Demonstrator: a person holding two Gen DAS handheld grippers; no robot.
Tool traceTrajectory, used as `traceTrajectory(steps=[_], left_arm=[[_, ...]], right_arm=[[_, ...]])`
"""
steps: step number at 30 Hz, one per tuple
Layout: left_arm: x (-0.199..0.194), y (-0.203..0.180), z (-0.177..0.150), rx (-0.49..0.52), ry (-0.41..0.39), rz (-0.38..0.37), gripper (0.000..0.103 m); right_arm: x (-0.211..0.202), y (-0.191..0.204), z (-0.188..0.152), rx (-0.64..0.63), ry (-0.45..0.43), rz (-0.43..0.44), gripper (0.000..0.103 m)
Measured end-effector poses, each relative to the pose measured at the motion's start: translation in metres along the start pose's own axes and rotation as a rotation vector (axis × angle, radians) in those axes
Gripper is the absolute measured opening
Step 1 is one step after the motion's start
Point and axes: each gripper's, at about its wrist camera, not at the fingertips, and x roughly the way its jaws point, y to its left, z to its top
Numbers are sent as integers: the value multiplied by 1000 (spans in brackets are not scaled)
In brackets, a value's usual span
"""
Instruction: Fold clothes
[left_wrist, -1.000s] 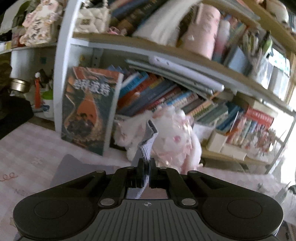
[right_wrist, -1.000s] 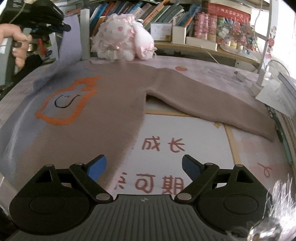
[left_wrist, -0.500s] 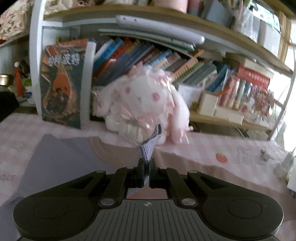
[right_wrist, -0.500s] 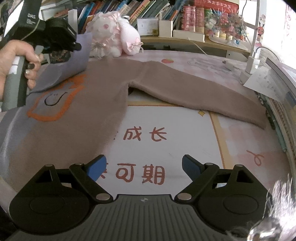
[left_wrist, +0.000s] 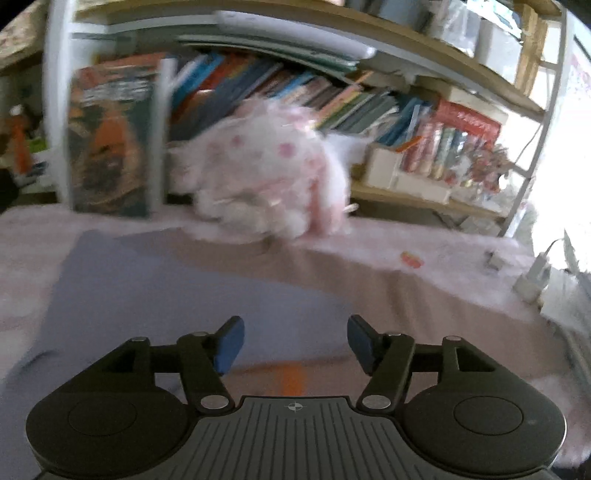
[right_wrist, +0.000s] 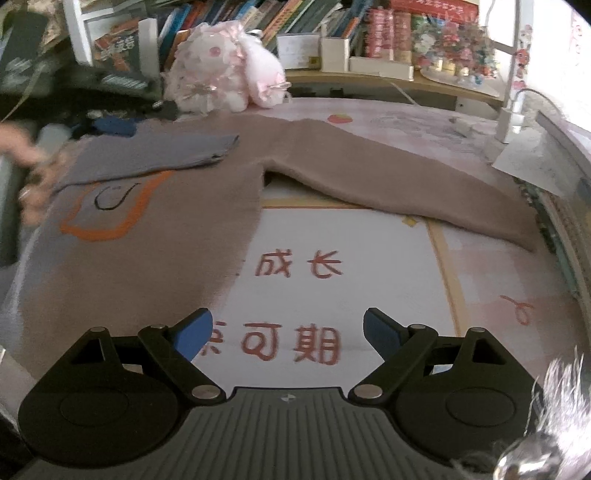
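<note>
A brown and lavender sweater (right_wrist: 177, 229) with an orange outline print lies flat on the table. Its lavender left sleeve (right_wrist: 155, 157) is folded across the chest, cuff pointing right. The brown right sleeve (right_wrist: 406, 184) stretches out toward the right edge. My left gripper (left_wrist: 291, 341) is open above the folded lavender sleeve (left_wrist: 177, 295), holding nothing; that view is blurred. My right gripper (right_wrist: 286, 332) is open over the printed mat (right_wrist: 332, 280), just right of the sweater's hem. A hand (right_wrist: 29, 177) holding the left gripper shows blurred at the left of the right wrist view.
A pink and white plush toy (right_wrist: 225, 70) sits at the table's back edge against a bookshelf (right_wrist: 295, 18) full of books. A white charger and cable (right_wrist: 511, 122) lie at the back right. A low shelf (right_wrist: 388, 77) holds small boxes and trinkets.
The left gripper carried the lavender sleeve down across the chest, then opened and let it go. The sleeve now lies flat on the sweater. The right gripper stayed open and barely moved.
</note>
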Motion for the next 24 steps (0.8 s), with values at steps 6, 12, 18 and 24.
traceTrajectory(steps=[6,12,18,24], left_arm=[[-44,66,-35,8,50,223,63],[-65,131,-56,-53,78,338,63],[-74,163,-65,-75,88,329,63],[-77,184,-73,-64,110,281,63]], right_arm=[[4,16,5,-16,-11,30,88],[6,36,9,-6,-9,6,86],[5,56,7,28,16,-36,85],[4,73,0,81,44,-84,76]])
